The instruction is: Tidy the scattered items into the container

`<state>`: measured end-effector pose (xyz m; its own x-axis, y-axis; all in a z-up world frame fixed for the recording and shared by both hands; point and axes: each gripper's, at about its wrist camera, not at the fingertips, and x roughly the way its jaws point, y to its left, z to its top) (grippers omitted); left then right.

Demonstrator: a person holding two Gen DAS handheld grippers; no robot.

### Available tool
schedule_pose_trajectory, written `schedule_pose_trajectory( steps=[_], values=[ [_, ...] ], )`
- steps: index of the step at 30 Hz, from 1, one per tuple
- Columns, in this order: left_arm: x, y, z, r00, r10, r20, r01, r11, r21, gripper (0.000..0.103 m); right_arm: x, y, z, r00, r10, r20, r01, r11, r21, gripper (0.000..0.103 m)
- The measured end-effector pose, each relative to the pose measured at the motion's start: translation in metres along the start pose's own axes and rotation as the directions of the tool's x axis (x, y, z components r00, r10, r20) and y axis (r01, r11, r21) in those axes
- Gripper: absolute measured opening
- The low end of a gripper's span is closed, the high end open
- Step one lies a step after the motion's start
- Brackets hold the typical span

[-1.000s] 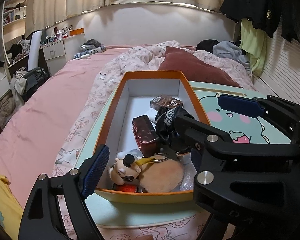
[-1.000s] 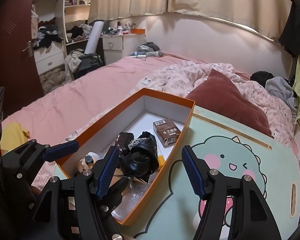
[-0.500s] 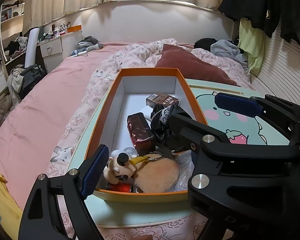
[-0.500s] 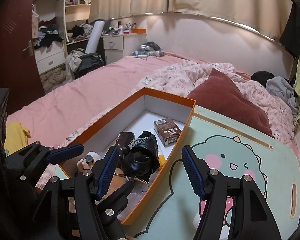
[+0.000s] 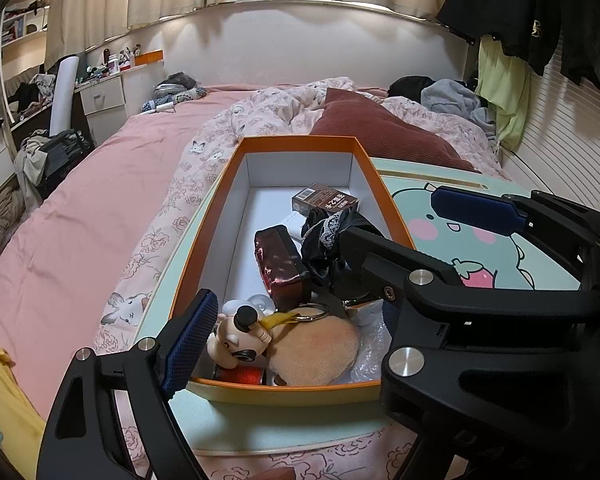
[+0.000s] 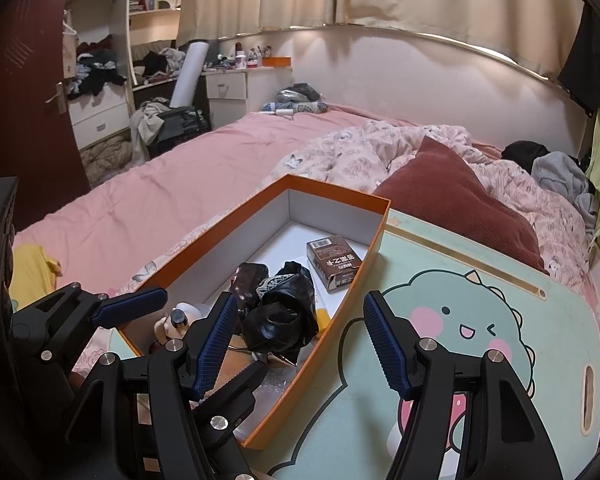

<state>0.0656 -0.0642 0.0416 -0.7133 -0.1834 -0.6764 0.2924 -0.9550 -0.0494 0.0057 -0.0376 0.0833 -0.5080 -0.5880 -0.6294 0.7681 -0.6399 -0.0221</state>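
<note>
An orange box with a white inside lies on a mint lap desk printed with a dinosaur. Inside are a brown carton, a dark red pouch, a black bag with lace, a beige plush with a key ring and a small figure. My left gripper is open above the box's near end, its pads clear of the plush. My right gripper is open and empty, straddling the box's right wall.
The desk rests on a bed with a pink sheet, a floral duvet and a maroon pillow. A yellow cloth lies at the left. Clothes hang at the right. Drawers and a dark door stand far left.
</note>
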Motion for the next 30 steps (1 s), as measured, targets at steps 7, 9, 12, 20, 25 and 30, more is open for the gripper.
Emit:
schedule_pose_trajectory(
  steps=[7,9,12,20,25,30],
  values=[
    [-0.001,0.002,0.0,1.0,-0.009,0.003,0.009,1.0,-0.017,0.085,-0.004,-0.005,0.0,1.0,0.001,0.014,-0.002,1.0,0.02,0.066],
    [-0.002,0.004,0.001,1.0,-0.023,0.004,0.023,0.999,-0.029,0.085,-0.007,-0.007,0.0,1.0,0.0,0.024,0.0,1.0,0.027,0.066],
    [-0.003,0.005,0.002,1.0,-0.028,0.005,0.029,0.999,-0.045,0.084,-0.013,-0.009,0.0,0.999,-0.002,0.039,0.0,0.999,0.036,0.066],
    [0.002,-0.003,0.002,1.0,-0.007,-0.007,0.007,1.0,-0.008,0.085,-0.015,-0.011,-0.001,0.999,0.001,0.038,-0.003,0.999,0.042,0.066],
    [0.003,-0.003,0.002,1.0,-0.011,-0.003,0.011,1.0,-0.003,0.085,-0.016,-0.011,-0.001,0.999,0.002,0.038,-0.003,0.999,0.044,0.066],
    [0.003,-0.005,0.001,1.0,-0.005,0.011,0.005,1.0,-0.002,0.085,-0.016,-0.013,-0.002,0.999,0.005,0.037,-0.008,0.998,0.059,0.066]
  ],
)
